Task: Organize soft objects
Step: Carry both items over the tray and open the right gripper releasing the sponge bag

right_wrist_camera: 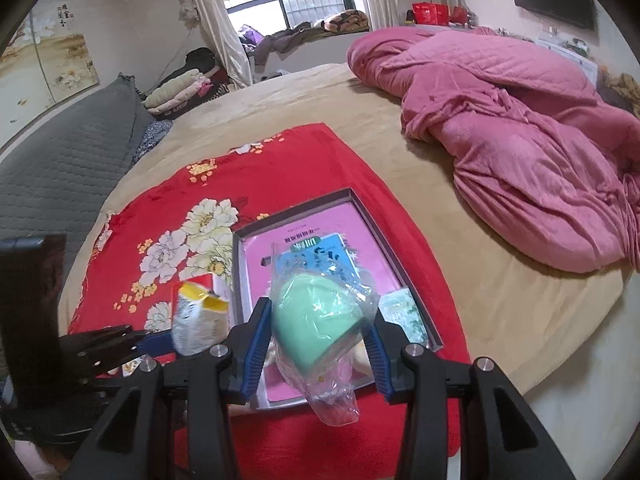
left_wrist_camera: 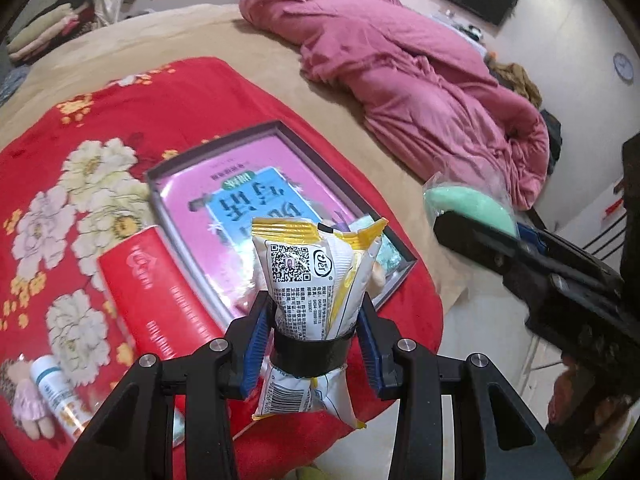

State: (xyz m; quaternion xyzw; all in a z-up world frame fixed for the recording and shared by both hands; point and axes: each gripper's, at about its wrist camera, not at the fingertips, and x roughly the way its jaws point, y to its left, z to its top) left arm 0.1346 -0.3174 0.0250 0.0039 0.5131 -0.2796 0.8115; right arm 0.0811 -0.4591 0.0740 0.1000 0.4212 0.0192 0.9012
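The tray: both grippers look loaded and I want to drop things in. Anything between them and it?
Nothing visible. The snack pack in the left gripper and the green sponge in the right gripper hang over the open tray.

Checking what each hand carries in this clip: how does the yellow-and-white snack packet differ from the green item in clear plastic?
The snack packet is opaque printed foil with a QR code and barcode; the green sponge-like piece sits in a clear, unprinted bag. The packet is banded with black tape at its middle; the green one is not. The packet stands upright in the left gripper; the green one leans in the right gripper. Both are gripped above the grey tray.
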